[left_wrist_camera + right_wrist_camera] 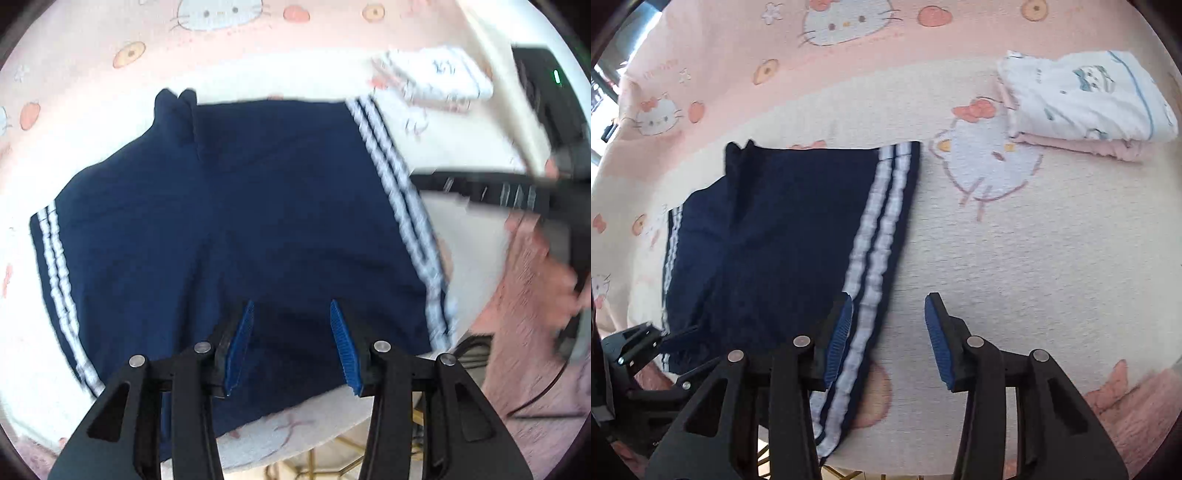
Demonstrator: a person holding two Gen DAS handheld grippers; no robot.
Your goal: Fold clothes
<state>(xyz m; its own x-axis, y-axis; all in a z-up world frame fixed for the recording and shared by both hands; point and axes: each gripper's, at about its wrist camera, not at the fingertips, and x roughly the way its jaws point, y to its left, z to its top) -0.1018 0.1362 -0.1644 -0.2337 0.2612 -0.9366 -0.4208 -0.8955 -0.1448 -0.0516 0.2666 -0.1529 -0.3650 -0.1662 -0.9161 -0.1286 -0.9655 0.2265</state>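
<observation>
Navy shorts [229, 221] with white side stripes lie flat on a pink and cream cartoon-cat blanket [92, 44]. My left gripper [293, 343] is open and empty, its blue pads above the shorts' near edge. In the right wrist view the shorts [775, 236] lie to the left. My right gripper [888, 339] is open and empty, its left pad over the striped right side, its right pad over bare blanket [1015, 258]. The left gripper [653, 343] shows at the lower left of the right wrist view. The right gripper's black body [517, 192] crosses the right of the left wrist view.
A folded white and pink garment stack [1086, 107] lies at the far right of the blanket, also seen blurred in the left wrist view [432, 81]. The blanket's near edge [923, 458] runs just below both grippers, with a gold frame beneath.
</observation>
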